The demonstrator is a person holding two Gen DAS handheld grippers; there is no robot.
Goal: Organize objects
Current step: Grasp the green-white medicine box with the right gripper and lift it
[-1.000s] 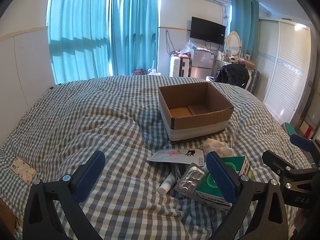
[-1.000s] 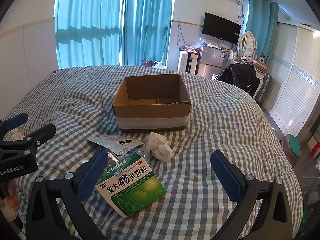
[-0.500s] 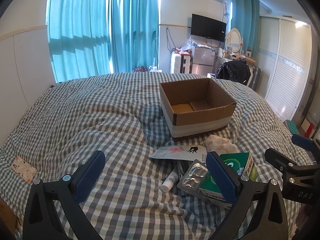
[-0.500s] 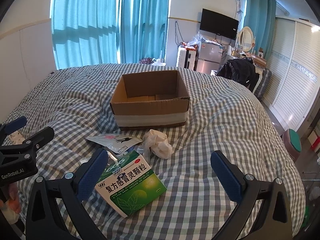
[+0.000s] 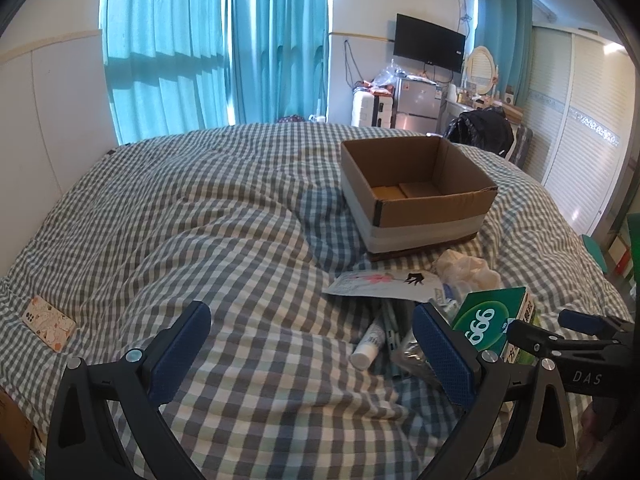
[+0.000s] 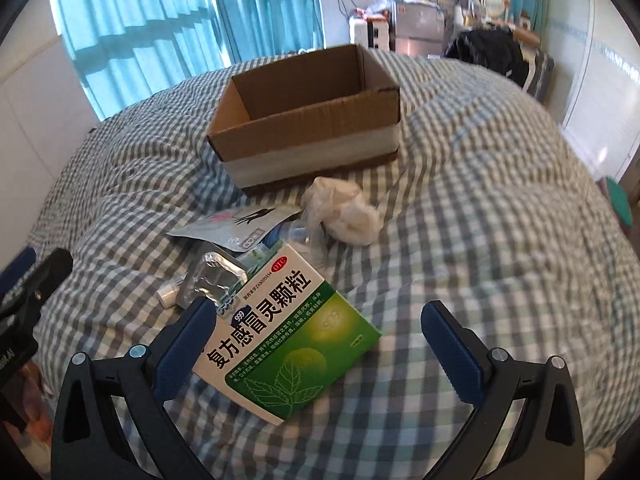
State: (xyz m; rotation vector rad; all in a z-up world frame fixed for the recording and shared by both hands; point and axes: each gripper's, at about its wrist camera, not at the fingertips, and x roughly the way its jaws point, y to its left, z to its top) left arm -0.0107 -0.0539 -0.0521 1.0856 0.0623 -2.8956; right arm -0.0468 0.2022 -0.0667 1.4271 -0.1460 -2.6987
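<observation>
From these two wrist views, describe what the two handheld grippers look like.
Both are the same build: the left gripper and the right gripper have black plastic arms that fork into a V, with silver screw heads at the joints. Their jaws carry dark blue textured pads. Seen from the left wrist view, the right gripper's body bears white letters "DAS". No cables or sleeves show.
</observation>
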